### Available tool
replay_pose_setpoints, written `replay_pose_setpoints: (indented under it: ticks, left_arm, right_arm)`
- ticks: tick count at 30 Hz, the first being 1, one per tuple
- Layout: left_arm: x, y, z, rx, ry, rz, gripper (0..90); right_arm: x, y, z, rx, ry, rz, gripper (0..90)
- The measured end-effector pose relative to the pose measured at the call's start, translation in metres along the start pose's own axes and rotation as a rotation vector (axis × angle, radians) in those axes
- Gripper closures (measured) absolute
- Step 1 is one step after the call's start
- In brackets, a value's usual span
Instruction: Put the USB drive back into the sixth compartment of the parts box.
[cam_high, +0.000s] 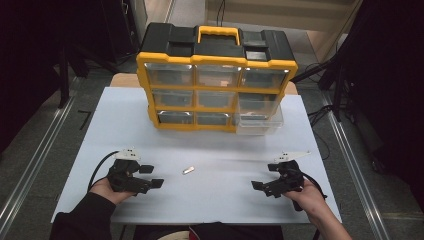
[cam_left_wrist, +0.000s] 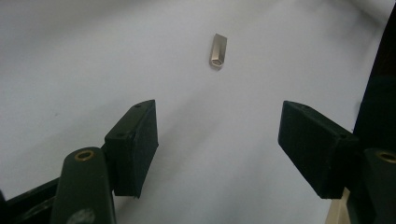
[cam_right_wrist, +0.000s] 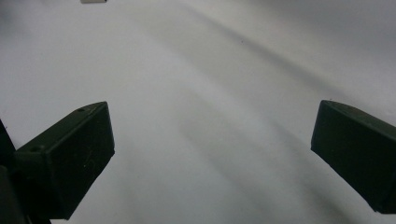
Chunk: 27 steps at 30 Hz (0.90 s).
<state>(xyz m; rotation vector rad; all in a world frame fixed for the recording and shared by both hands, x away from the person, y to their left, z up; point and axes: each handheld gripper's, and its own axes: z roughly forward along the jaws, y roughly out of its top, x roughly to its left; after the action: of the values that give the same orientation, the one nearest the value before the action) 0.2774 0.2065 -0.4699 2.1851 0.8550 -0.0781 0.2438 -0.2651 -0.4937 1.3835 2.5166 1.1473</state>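
White table (cam_high: 150, 125) | small metal piece (cam_left_wrist: 218, 51): light, stiff, slick; I'd pinch its long sides | left gripper (cam_left_wrist: 217, 144), right gripper (cam_right_wrist: 212, 158) jaws apart, empty

No readable text or labels anywhere

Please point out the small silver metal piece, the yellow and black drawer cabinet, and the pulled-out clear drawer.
Small silver metal piece (cam_left_wrist: 218, 51): left gripper view, its middle.
Yellow and black drawer cabinet (cam_high: 218, 34): high view, yellow handle.
Pulled-out clear plastic drawer (cam_high: 259, 126): high view, front wall.

A yellow-and-black drawer organiser (cam_high: 216, 77) stands at the white table's (cam_high: 150, 125) far edge (one clear drawer (cam_high: 259, 120) pulled out)
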Motion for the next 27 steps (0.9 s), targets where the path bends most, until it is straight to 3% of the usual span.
replay_pose_setpoints:
  ticks: [5, 27]
  left_arm:
    - [0.0022, 0.0005, 0.0007, 0.005, -0.007, -0.017, 28.8]
    - [0.0019, -0.0010, 0.0001, 0.010, 0.000, -0.001, 27.0]
  right_arm:
    - [0.0003, 0.0017, 0.0006, 0.001, 0.001, 0.000, 0.0]
    - [0.0004, 0.0031, 0.0023, -0.005, 0.018, 0.020, 0.0]
